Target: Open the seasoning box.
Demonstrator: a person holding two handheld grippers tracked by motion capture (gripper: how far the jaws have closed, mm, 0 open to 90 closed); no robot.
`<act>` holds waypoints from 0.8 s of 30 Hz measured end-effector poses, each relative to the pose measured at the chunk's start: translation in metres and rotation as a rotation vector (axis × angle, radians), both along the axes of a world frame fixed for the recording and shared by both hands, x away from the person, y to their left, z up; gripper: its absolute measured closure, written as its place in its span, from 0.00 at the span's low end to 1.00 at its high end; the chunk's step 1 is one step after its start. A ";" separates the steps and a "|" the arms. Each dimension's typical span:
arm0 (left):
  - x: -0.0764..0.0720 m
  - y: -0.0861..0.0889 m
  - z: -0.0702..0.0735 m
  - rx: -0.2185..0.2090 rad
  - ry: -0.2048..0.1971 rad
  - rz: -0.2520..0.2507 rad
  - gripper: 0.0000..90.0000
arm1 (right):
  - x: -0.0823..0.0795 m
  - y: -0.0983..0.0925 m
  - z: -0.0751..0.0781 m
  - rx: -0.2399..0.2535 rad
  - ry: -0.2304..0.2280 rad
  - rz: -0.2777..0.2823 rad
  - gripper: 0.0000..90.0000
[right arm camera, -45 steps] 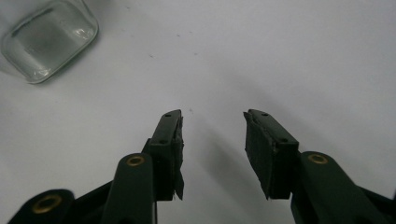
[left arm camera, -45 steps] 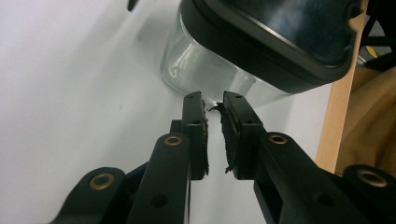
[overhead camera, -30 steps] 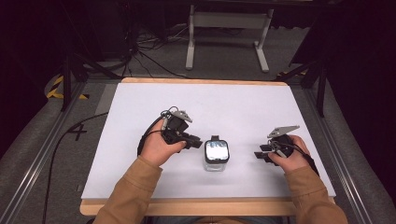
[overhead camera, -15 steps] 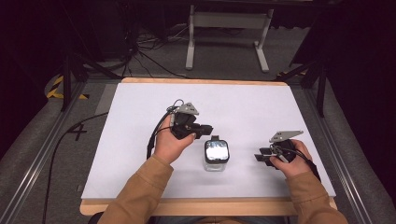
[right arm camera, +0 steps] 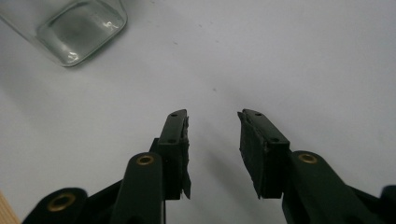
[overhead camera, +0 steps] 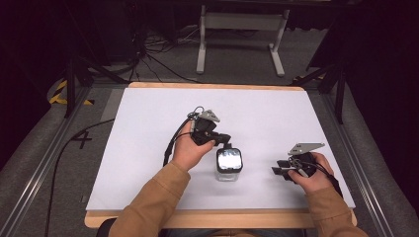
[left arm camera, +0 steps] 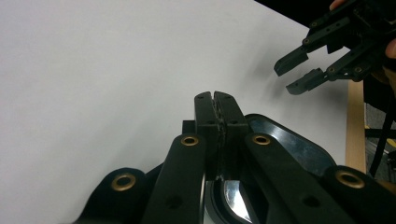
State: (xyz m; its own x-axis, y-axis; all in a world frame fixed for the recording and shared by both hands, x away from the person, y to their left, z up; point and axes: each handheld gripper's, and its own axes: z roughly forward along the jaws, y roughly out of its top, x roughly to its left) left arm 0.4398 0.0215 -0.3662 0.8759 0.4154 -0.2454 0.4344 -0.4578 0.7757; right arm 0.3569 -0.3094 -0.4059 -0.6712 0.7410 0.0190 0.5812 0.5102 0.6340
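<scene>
A small clear glass jar [overhead camera: 228, 175] with a glossy black lid [overhead camera: 229, 160] stands in the middle of the white table top [overhead camera: 148, 128]. My left gripper [overhead camera: 225, 140] hovers at the lid's far left edge. In the left gripper view its jaws [left arm camera: 215, 100] have just been closing; they now meet with nothing between them, and the black lid [left arm camera: 294, 144] lies right below. My right gripper [overhead camera: 276, 171] rests to the right of the jar and points at it. It is open [right arm camera: 212, 126] and holds nothing, and the glass jar [right arm camera: 79, 25] sits ahead of it.
The table's wooden front edge [overhead camera: 207, 217] is close to both forearms. Behind the table are a metal stand [overhead camera: 239, 29] and cables [overhead camera: 148, 54] on the floor. The right gripper [left arm camera: 303, 70] appears in the left gripper view at the upper right.
The left hand has moved right and slightly down until its gripper is over the jar's lid, and its jaws have closed. The right gripper has stayed put.
</scene>
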 end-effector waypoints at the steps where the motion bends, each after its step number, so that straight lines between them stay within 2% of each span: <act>1: 0.000 0.000 0.000 -0.004 0.000 0.001 0.99 | 0.000 0.000 0.000 0.000 0.000 0.000 0.70; 9: 0.000 -0.003 -0.002 0.009 0.020 0.000 1.00 | -0.001 0.001 0.001 0.005 0.006 0.001 0.70; 15: 0.001 -0.003 -0.004 0.018 0.009 0.000 1.00 | -0.002 0.003 0.001 0.002 0.002 0.010 0.69; 19: 0.002 -0.003 -0.005 0.000 0.018 0.005 1.00 | -0.002 0.005 0.001 0.001 0.003 0.013 0.69; 24: 0.003 -0.002 -0.005 0.005 0.033 0.004 1.00 | -0.003 0.006 0.002 0.002 -0.001 0.021 0.69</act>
